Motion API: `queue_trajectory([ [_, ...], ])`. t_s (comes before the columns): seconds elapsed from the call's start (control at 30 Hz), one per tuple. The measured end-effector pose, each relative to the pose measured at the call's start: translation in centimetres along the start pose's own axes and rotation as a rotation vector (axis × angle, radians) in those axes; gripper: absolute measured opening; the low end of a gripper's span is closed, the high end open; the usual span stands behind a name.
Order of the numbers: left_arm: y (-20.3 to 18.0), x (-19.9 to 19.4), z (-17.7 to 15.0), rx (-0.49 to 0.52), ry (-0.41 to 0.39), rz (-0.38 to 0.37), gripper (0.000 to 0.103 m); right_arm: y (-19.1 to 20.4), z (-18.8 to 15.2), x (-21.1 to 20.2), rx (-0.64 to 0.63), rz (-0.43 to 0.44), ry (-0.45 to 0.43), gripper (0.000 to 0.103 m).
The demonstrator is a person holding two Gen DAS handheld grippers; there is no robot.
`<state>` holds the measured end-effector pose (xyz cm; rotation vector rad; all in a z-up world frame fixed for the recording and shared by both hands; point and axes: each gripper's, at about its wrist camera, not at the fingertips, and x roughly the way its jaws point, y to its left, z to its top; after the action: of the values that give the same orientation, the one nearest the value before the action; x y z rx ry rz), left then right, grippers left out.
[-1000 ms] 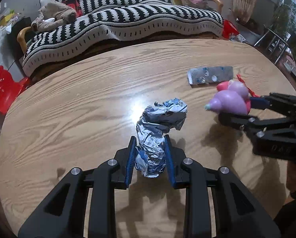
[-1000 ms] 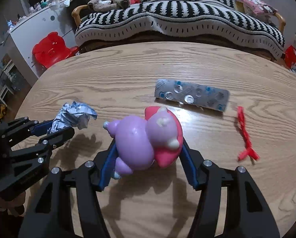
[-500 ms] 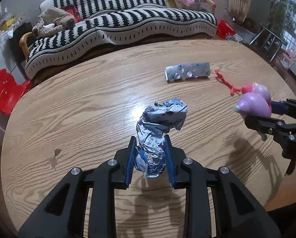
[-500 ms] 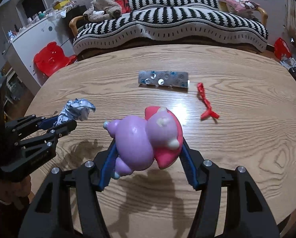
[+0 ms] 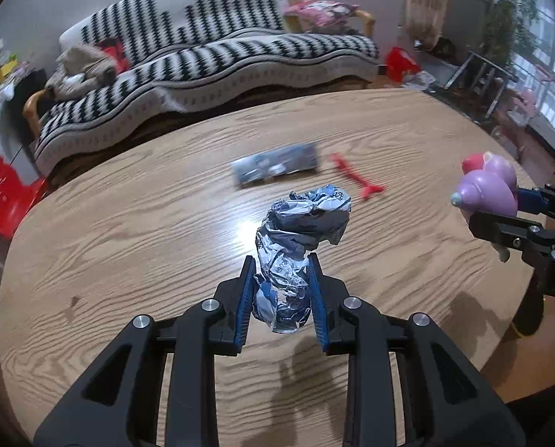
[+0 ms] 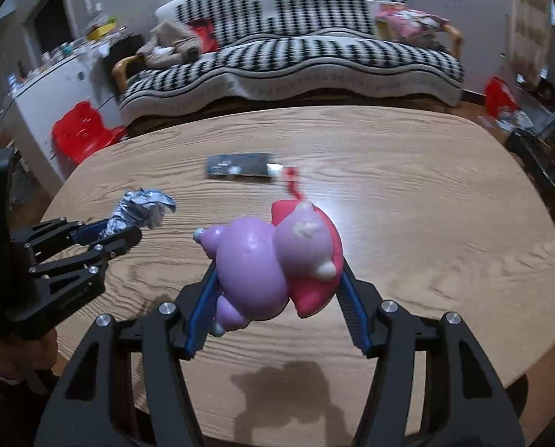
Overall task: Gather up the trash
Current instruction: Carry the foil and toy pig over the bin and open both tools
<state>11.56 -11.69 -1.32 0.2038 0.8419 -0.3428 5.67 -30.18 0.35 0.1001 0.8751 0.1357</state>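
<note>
The left tongs [image 5: 280,298] are clamped on a crumpled silver-and-blue foil wrapper [image 5: 296,246], held up off the oval wooden worktop [image 5: 128,231] with its upper part bulging above the blue pads; the right tongs [image 6: 277,290] are clamped on a purple-and-pink toy figure [image 6: 273,260], lifted clear of the wood, its shadow lying on the near edge below; in the right wrist view the left tongs show at the left edge with a person's hand [image 6: 13,350] behind them; a silver blister pack [image 5: 275,164] lies flat near the middle of the worktop, blurred; just beside it, to its right, lies a small red twisted strip [image 5: 355,178]; beyond the worktop stands a sofa under a black-and-white patterned cover [image 5: 218,56]; a red plastic chair [image 5: 5,193] sits on the floor to the left.
</note>
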Motion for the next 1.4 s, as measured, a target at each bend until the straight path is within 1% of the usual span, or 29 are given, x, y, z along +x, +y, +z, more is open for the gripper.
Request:
queue_trajectory([
  [0.17, -6.1, 0.2, 1.6, 0.059, -0.038, -0.087, 0.027, -6.6, -2.1, -3.2, 0.092, -0.081, -0.03, 0.059],
  [0.27, -11.2, 0.2, 2.3, 0.117, -0.06, -0.159, 0.027, -10.3, -3.8, -5.2, 0.145, -0.123, -0.042, 0.059],
  [0.33, -14.0, 0.3, 2.5, 0.144, -0.061, -0.209, 0.027, -13.1, -5.3, -6.7, 0.193, -0.159, -0.048, 0.059],
  [0.37, -16.1, 0.4, 2.5, 0.162, -0.061, -0.246, 0.027, -14.7, -6.3, -7.7, 0.22, -0.179, -0.052, 0.059],
  [0.43, -19.2, 0.5, 2.5, 0.188, -0.06, -0.294, 0.027, -16.9, -7.8, -9.1, 0.256, -0.212, -0.061, 0.059],
  [0.47, -21.4, 0.5, 2.4, 0.208, -0.059, -0.328, 0.027, -18.6, -8.9, -10.1, 0.283, -0.236, -0.065, 0.059],
  [0.53, -24.3, 0.5, 2.0, 0.237, -0.056, -0.378, 0.027, -21.0, -10.6, -11.5, 0.33, -0.267, -0.07, 0.059],
  [0.57, -26.4, 0.6, 1.7, 0.257, -0.052, -0.413, 0.027, -22.7, -11.8, -12.4, 0.369, -0.289, -0.072, 0.059],
  [0.73, -33.8, 1.9, 0.3, 0.329, 0.002, -0.507, 0.027, -29.1, -16.9, -15.3, 0.518, -0.38, -0.053, 0.059],
  [0.8, -36.7, 2.3, -0.5, 0.357, 0.024, -0.547, 0.027, -31.1, -18.9, -16.6, 0.578, -0.41, -0.048, 0.059],
  [0.9, -40.3, 2.9, -1.5, 0.402, 0.057, -0.595, 0.027, -32.7, -21.2, -18.0, 0.641, -0.446, -0.037, 0.059],
  [0.97, -42.3, 3.4, -2.2, 0.422, 0.075, -0.612, 0.027, -33.7, -22.3, -18.4, 0.671, -0.467, -0.019, 0.06],
  [1.07, -43.9, 4.0, -3.0, 0.436, 0.099, -0.63, 0.027, -34.6, -23.3, -18.7, 0.689, -0.481, -0.007, 0.06],
  [1.17, -44.7, 4.6, -3.2, 0.444, 0.116, -0.64, 0.027, -35.0, -23.9, -18.9, 0.695, -0.482, -0.003, 0.06],
  [1.4, -45.5, 5.1, -3.1, 0.44, 0.129, -0.646, 0.027, -34.9, -23.5, -19.1, 0.705, -0.488, -0.006, 0.06],
])
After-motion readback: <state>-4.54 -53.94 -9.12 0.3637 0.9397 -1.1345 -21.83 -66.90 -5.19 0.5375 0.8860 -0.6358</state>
